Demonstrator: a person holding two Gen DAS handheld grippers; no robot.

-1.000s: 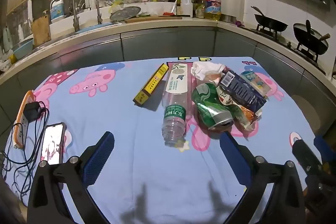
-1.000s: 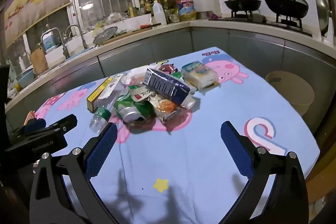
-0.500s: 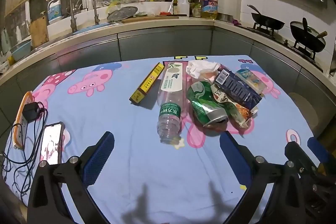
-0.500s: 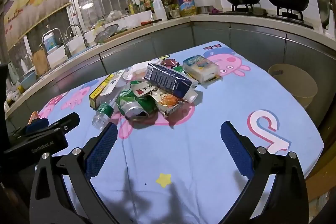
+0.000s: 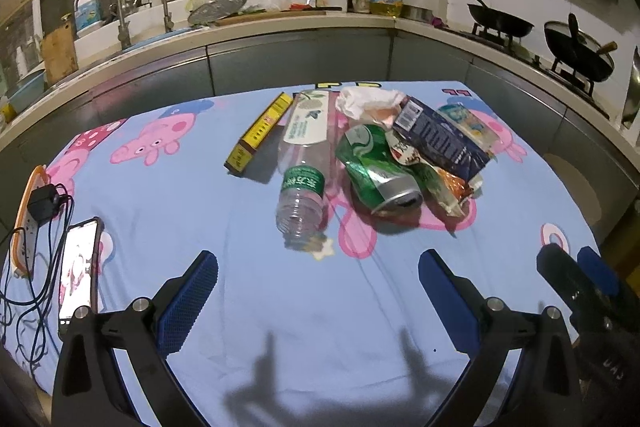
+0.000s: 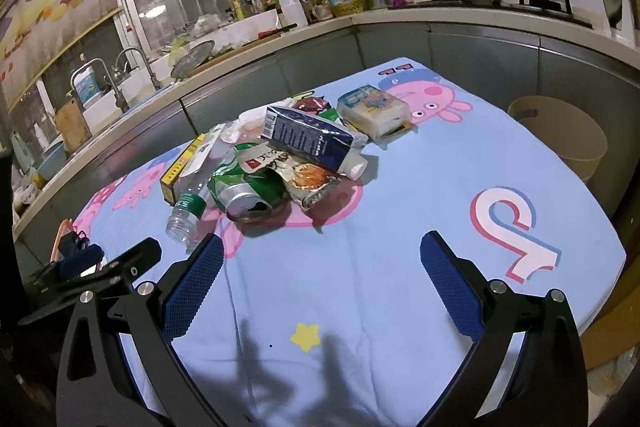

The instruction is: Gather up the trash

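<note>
A heap of trash lies mid-table on the blue cartoon cloth (image 5: pixel 168 187): a clear plastic bottle (image 5: pixel 302 167) on its side, a crushed green can (image 5: pixel 376 173), a dark blue carton (image 5: pixel 438 137), a snack wrapper (image 5: pixel 444 185), crumpled white paper (image 5: pixel 368 101) and a yellow box (image 5: pixel 260 131). The same heap shows in the right wrist view, with the can (image 6: pixel 244 193), the carton (image 6: pixel 306 137) and the bottle (image 6: pixel 196 191). My left gripper (image 5: pixel 318 291) is open and empty, short of the bottle. My right gripper (image 6: pixel 318 275) is open and empty, short of the heap.
A beige waste bin (image 6: pixel 560 135) stands beside the table's right edge. A phone (image 5: pixel 78 267), a power strip (image 5: pixel 28 215) and cables lie at the table's left edge. The kitchen counter with sink and stove curves behind the table.
Both grippers have drawn back a little from the heap, which looks slightly farther away. Both stay open and empty.
</note>
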